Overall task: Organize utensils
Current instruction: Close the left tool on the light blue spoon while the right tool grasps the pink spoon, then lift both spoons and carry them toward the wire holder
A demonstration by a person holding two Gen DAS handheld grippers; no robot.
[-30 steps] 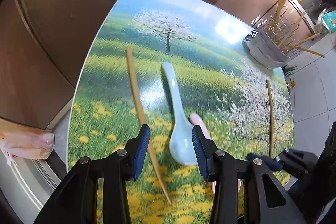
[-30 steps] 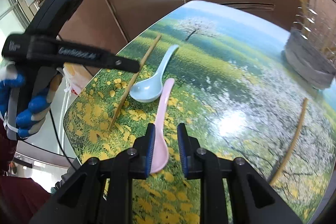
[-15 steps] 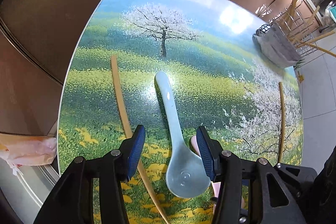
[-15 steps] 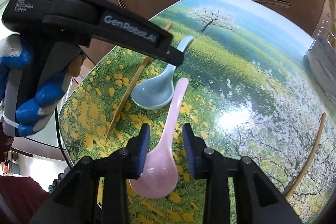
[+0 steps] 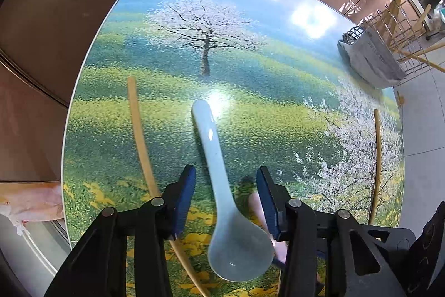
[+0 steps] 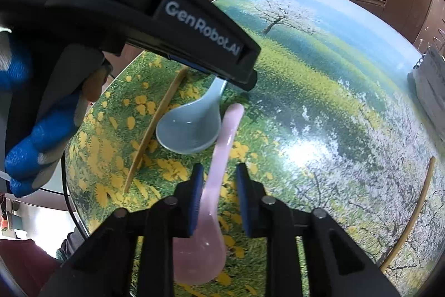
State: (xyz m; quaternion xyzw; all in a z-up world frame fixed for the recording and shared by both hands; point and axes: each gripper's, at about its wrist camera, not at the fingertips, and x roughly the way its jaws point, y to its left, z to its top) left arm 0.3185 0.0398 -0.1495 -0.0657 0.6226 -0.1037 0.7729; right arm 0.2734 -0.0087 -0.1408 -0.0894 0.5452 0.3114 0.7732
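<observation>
straddling the pale blue spoon (image 5: 222, 185), the left hand-held gripper (image 5: 225, 196) is seen with its jaws part open, a clear gap showing between each pad and the spoon's neck, so nothing is gripped; its jaws have just been closing in on that neck. the spoon's long axis runs straight out ahead of the gripper, bowl nearest the camera, handle tip farthest. the right hand-held gripper (image 6: 218, 194) likewise has the pink spoon (image 6: 211, 202) between its pads; its jaws have just been closing too, and the left pad looks to be touching the handle while a gap remains at the right pad, so a firm hold cannot be claimed. the pink spoon also lies along the gripper's line, bowl near, handle pointing away.

each hand is judged nearest its own spoon, and only a squeeze across the narrow handle seems needed. both spoons are glossy, smooth ceramic-looking pieces, likely slippery.

farther out, one chopstick (image 5: 139, 135) lies left of the blue spoon, another chopstick (image 5: 376, 166) well off to the right, and a wire rack (image 5: 389, 27) stands at the far corner of the bench (image 5: 250, 60).
</observation>
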